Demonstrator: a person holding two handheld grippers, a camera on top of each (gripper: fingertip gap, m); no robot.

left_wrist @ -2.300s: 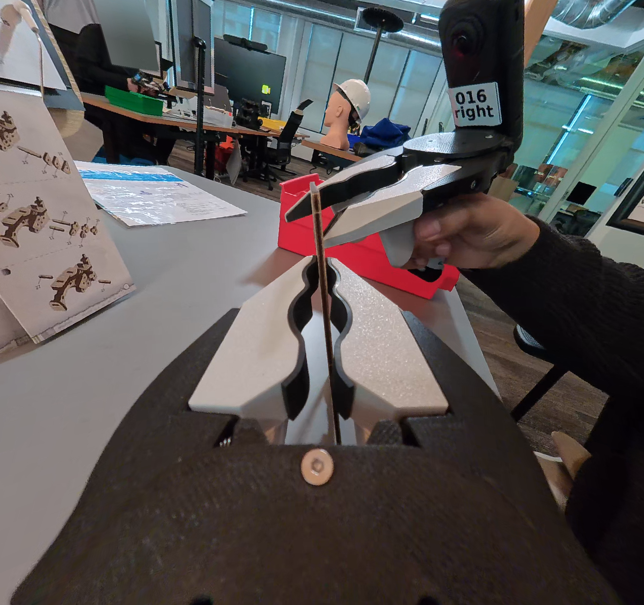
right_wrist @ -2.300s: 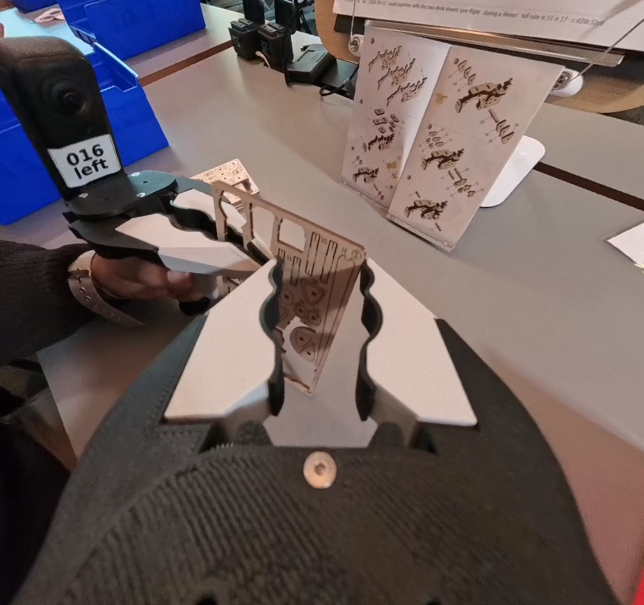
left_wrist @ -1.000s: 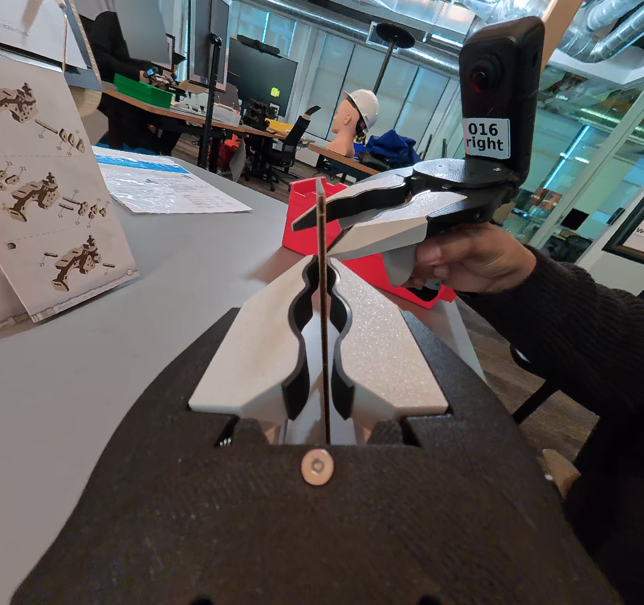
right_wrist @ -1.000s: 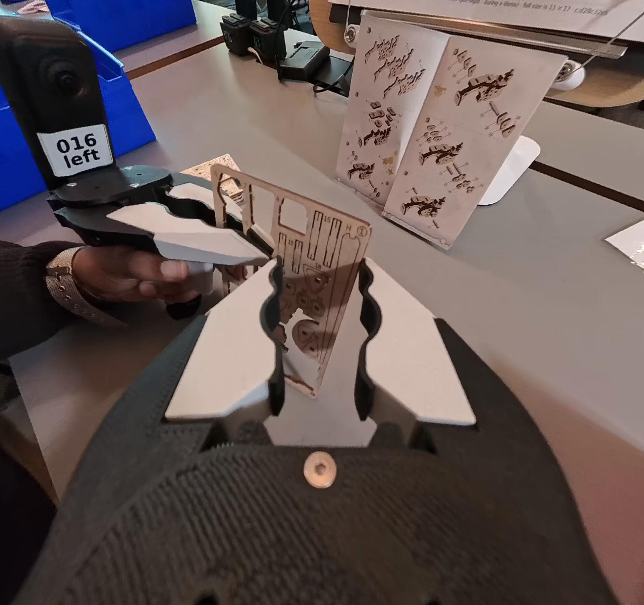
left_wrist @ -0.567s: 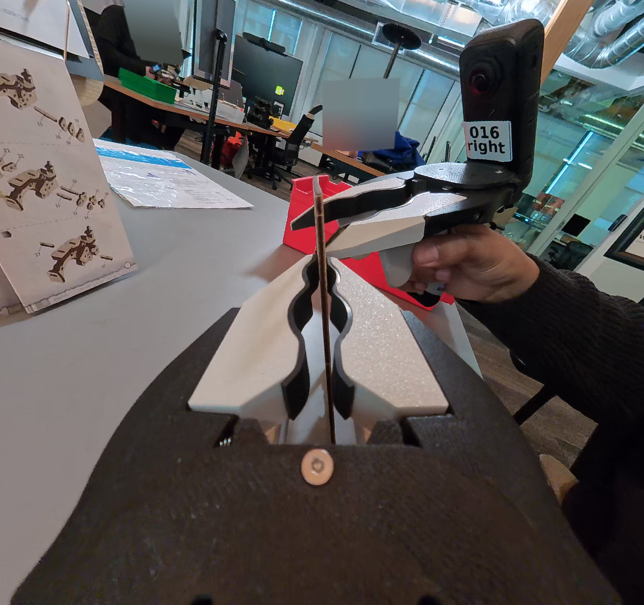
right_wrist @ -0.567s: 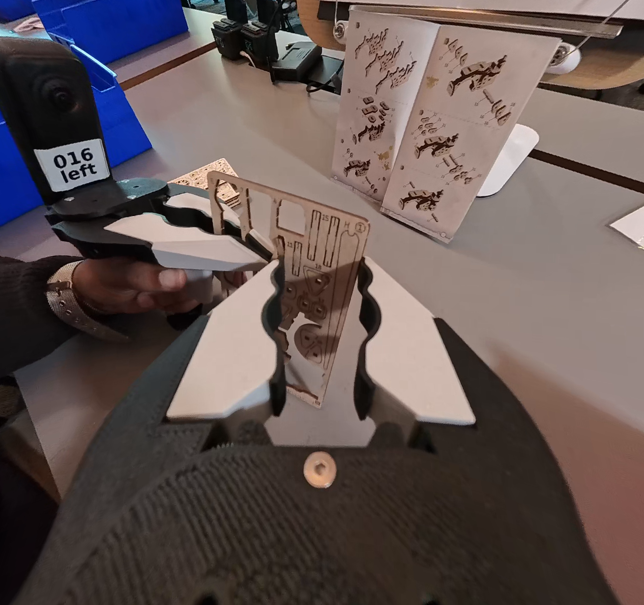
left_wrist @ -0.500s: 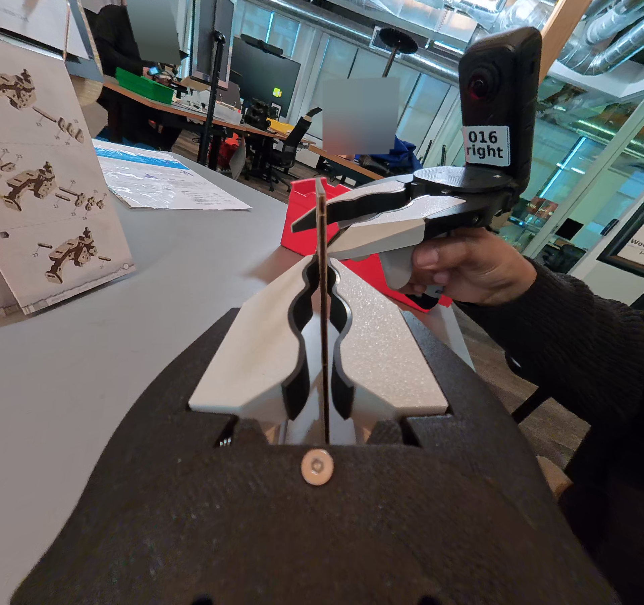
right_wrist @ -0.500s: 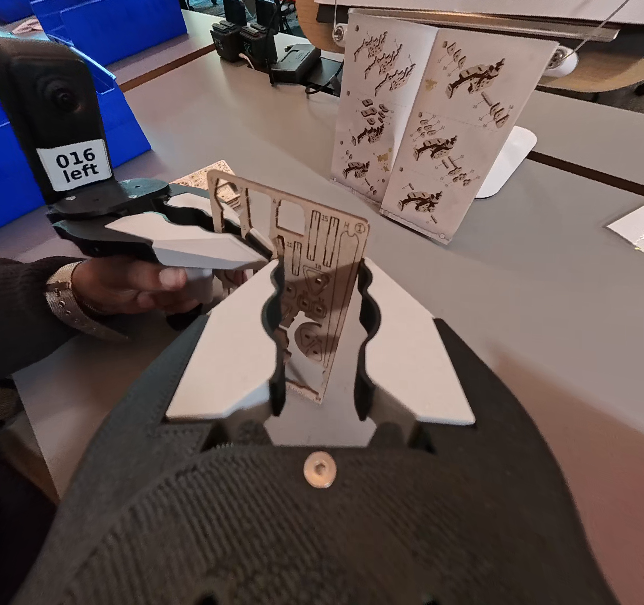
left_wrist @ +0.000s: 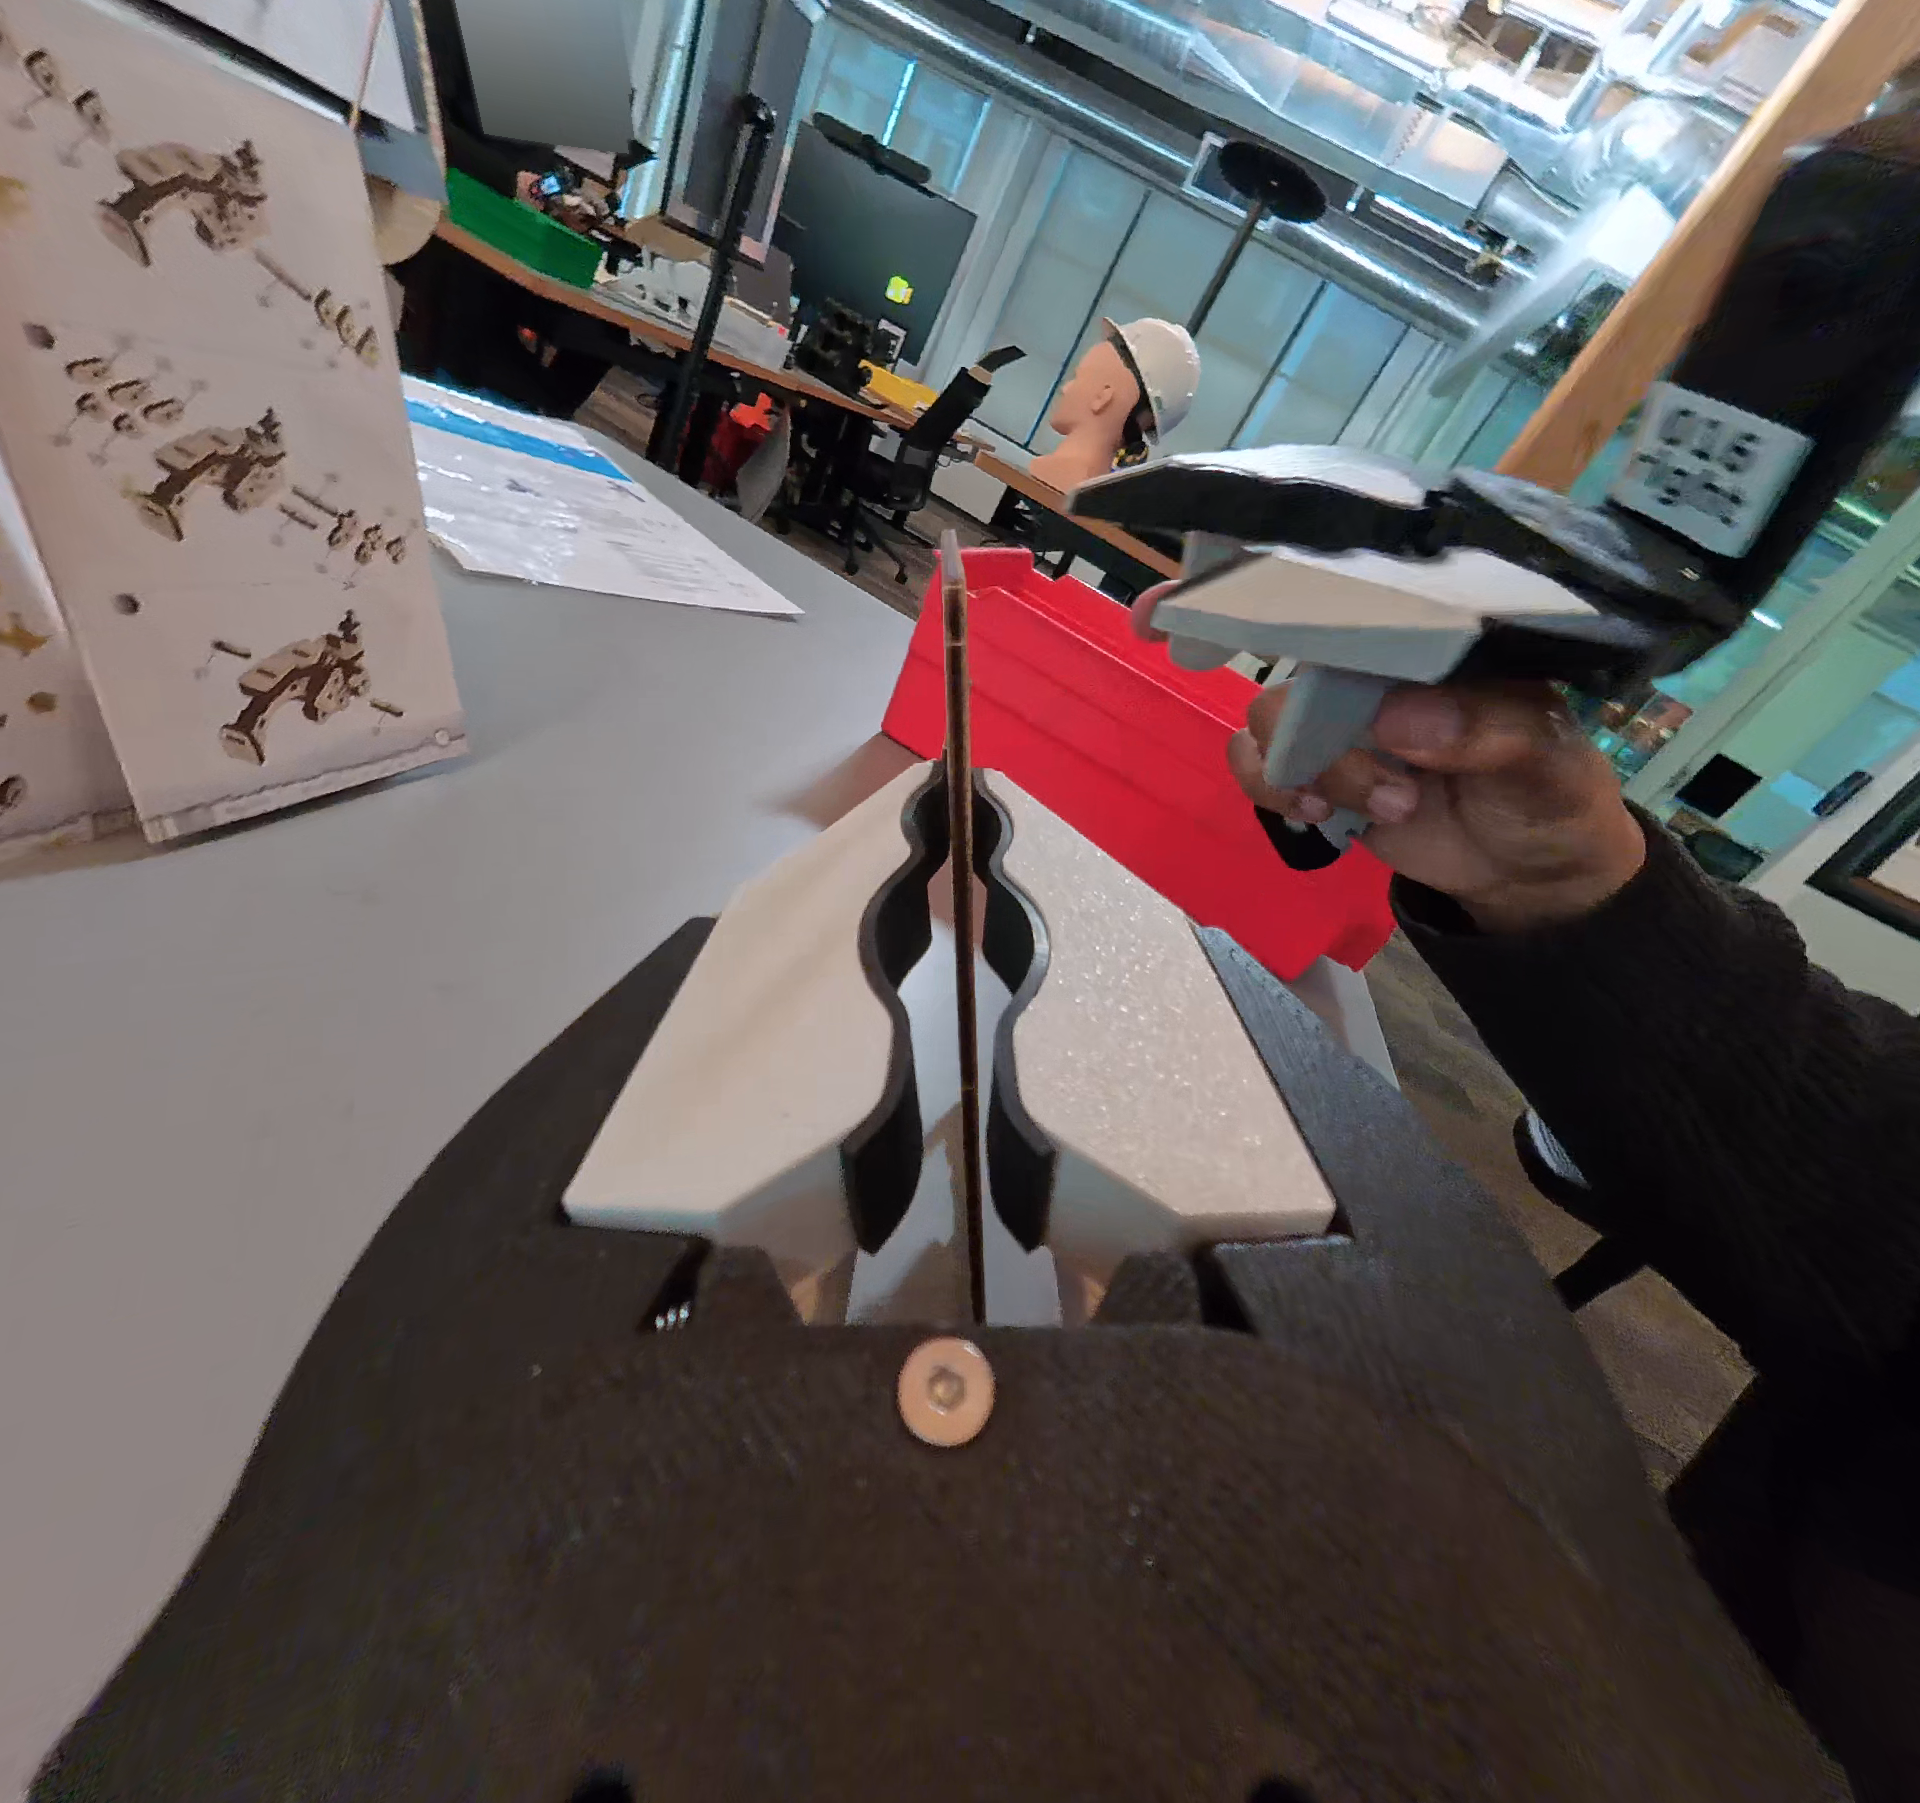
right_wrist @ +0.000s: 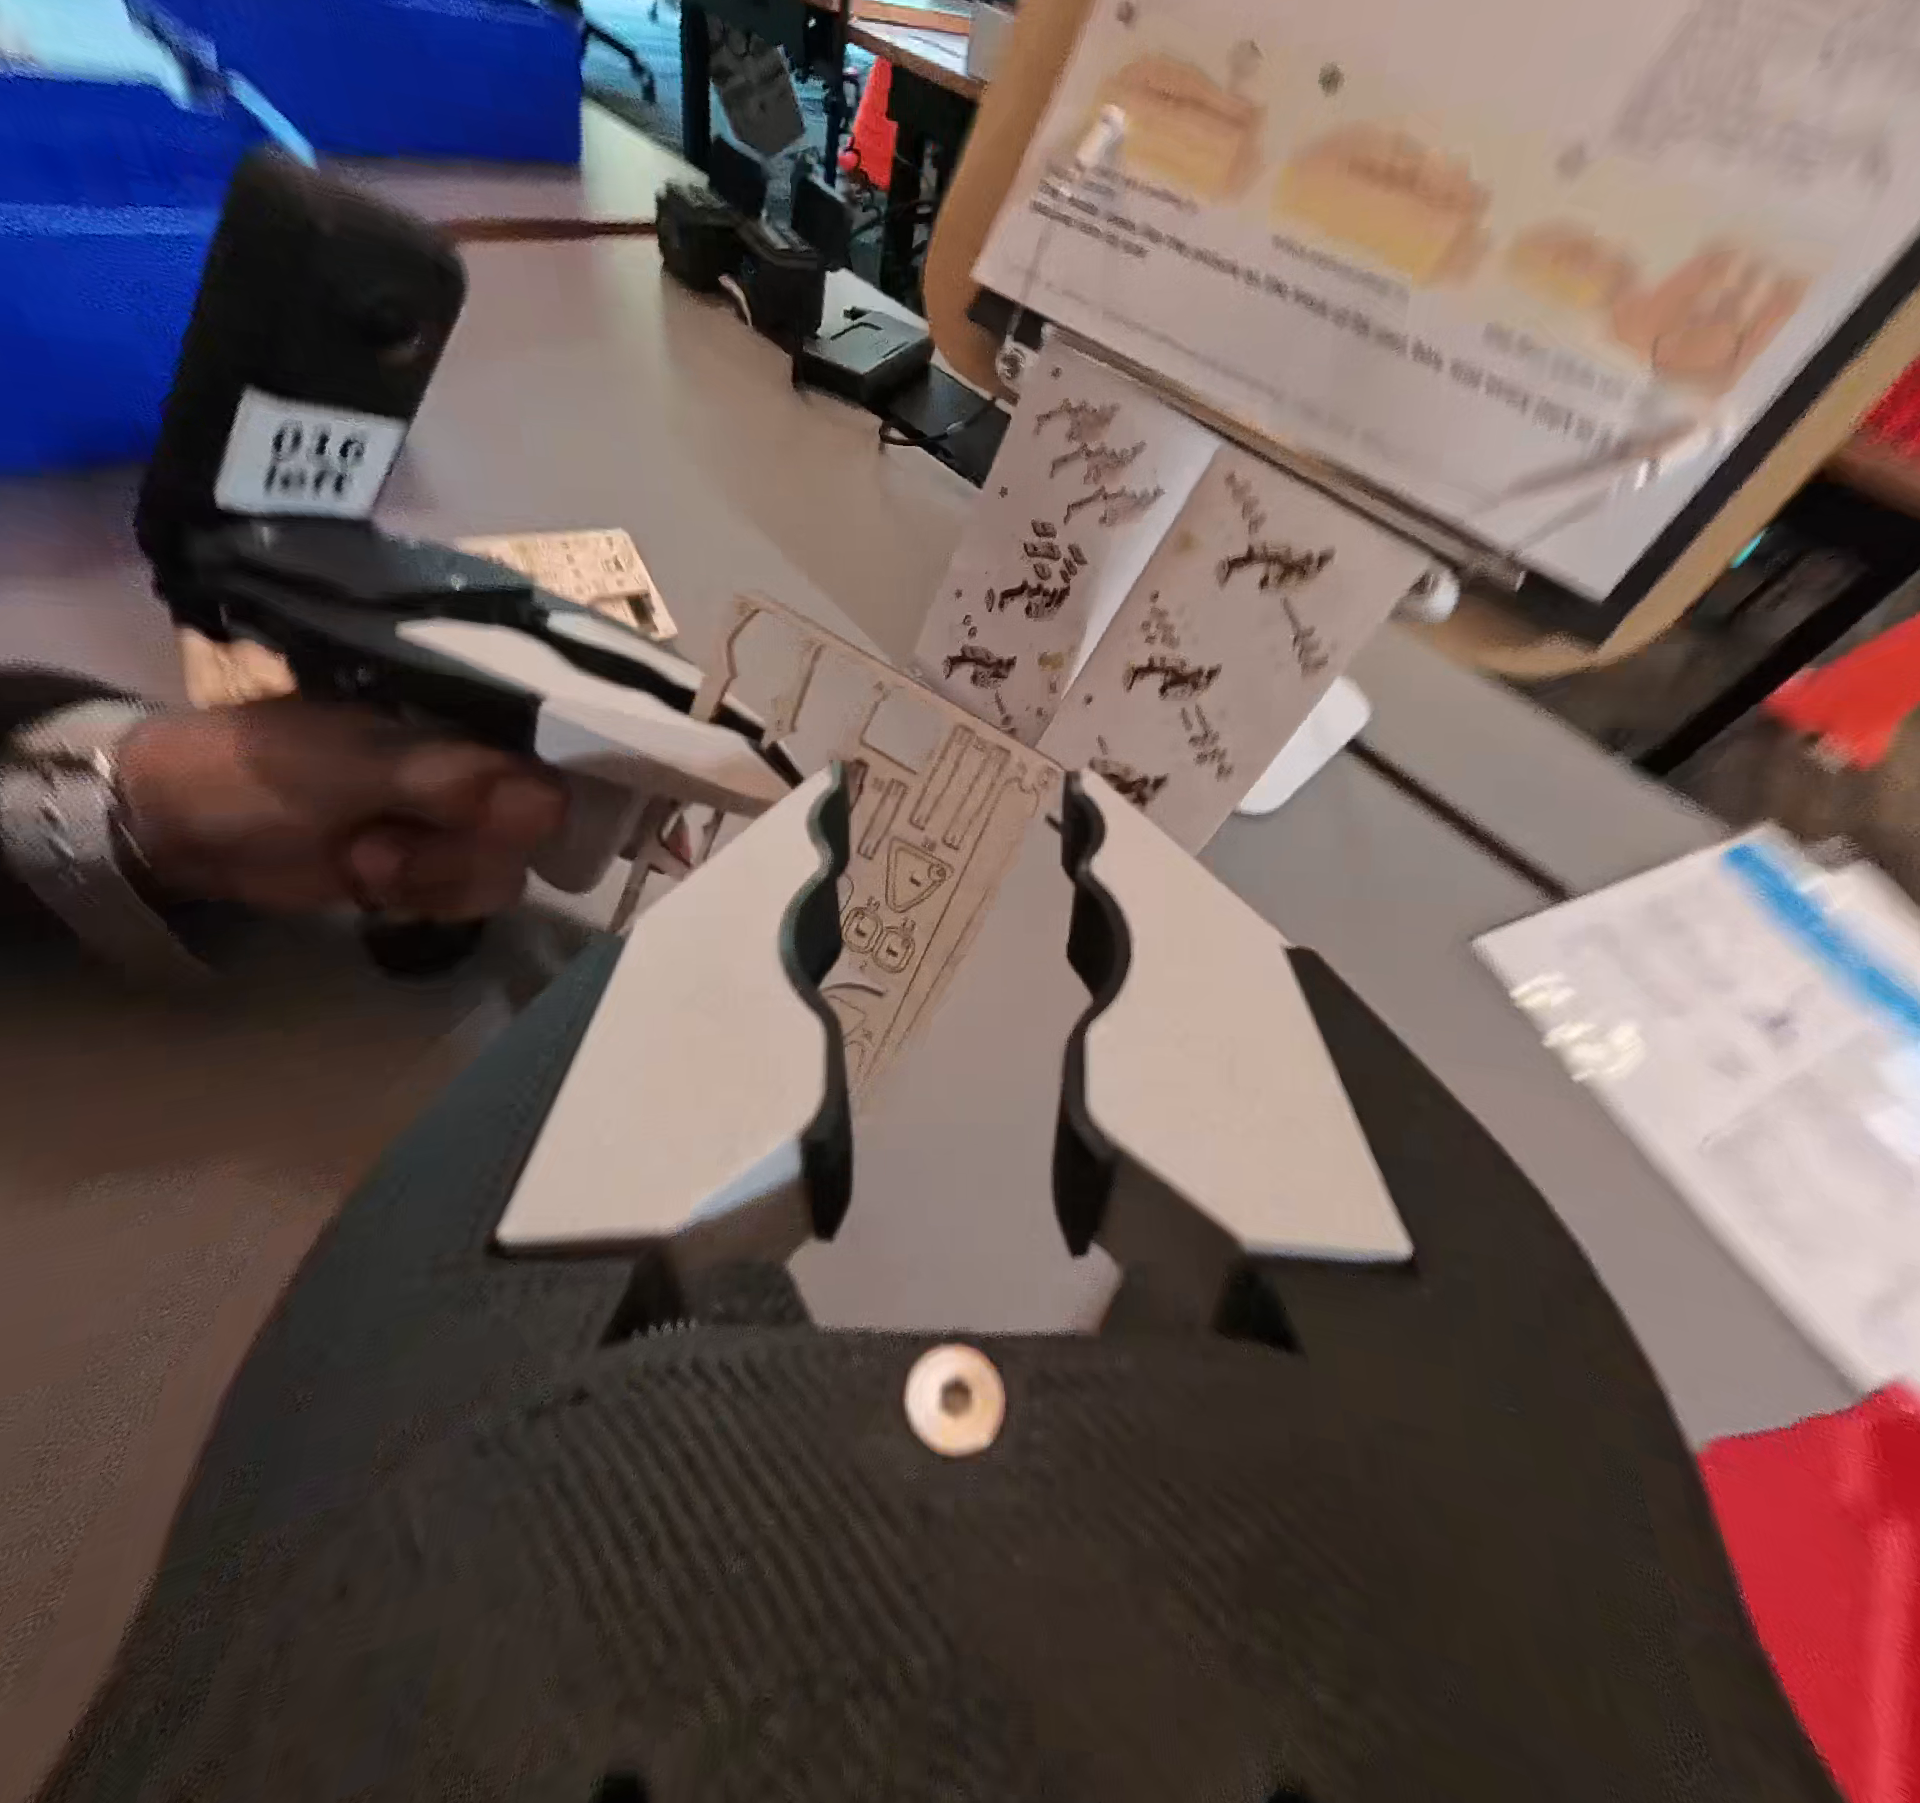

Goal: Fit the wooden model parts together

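Above the grey table, the left gripper is clamped on a thin wooden parts sheet, held upright and edge-on to its own camera. Right wrist view: sheet face-on, laser-cut outlines visible, several slots already vacant. Right gripper is held wide open, nothing between its fingers; sheet sits just beyond its tips, contact not discernible. Containers: red bin on the table behind the sheet, interior not visible; blue bins at far left, contents blurred. Second wooden sheet lies flat on the table. Folded instruction sheet stands upright beyond.
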